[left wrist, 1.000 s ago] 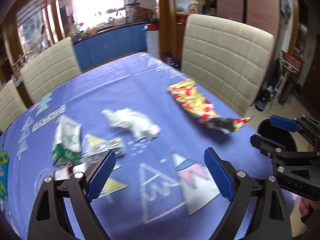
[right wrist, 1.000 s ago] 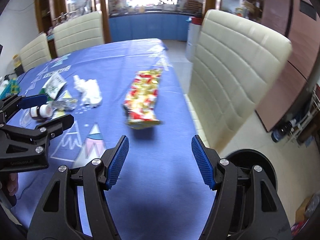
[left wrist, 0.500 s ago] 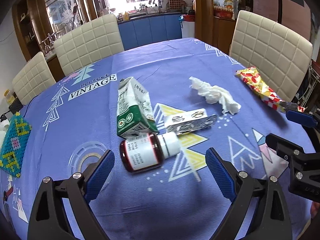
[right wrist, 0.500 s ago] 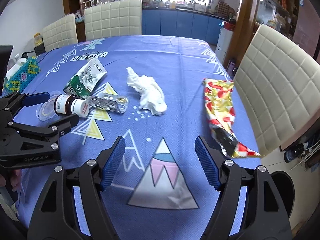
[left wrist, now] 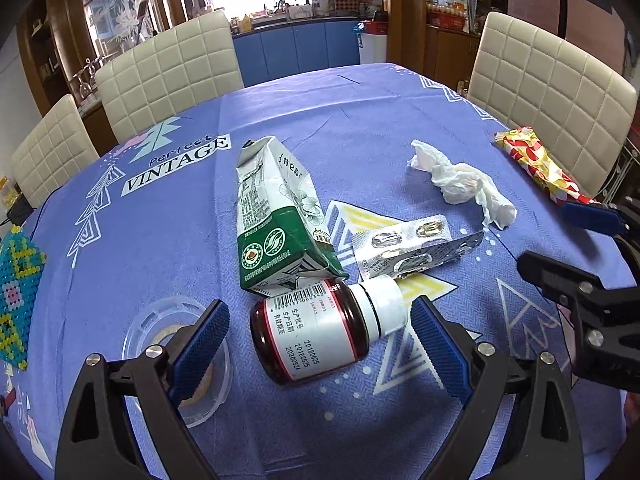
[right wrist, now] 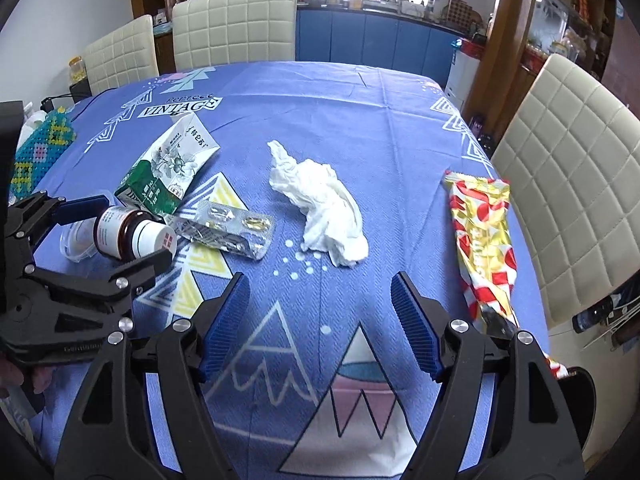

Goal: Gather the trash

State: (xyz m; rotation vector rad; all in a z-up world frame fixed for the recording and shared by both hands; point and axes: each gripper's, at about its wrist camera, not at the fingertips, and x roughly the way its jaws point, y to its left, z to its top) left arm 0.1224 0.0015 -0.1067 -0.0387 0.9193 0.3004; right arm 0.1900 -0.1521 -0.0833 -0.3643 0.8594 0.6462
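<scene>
Nothing is collected yet: bottle (left wrist: 316, 332), carton (left wrist: 276, 216), blister pack (left wrist: 412, 248), tissue (right wrist: 320, 208) and wrapper (right wrist: 480, 236) are left on the desk (left wrist: 360, 120); the left tool (left wrist: 320, 340), spread and just narrowed, seemingly straddles the bottle untouched, and the right tool (right wrist: 320, 320) is spread, empty.

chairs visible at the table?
3. Two cream chairs along the far edge, one near the middle and one toward the left, and one on the right side. Near side is out of view, so maybe more.

Trash on blue cloth: brown pill bottle (left wrist: 316, 334) w/ white cap on its side, lower centre; flattened green-white carton (left wrist: 276, 216) touching it above; foil blister pack (left wrist: 416, 248) right; crumpled tissue (left wrist: 460, 182) & red-yellow wrapper (left wrist: 536, 164) upper right.
</scene>
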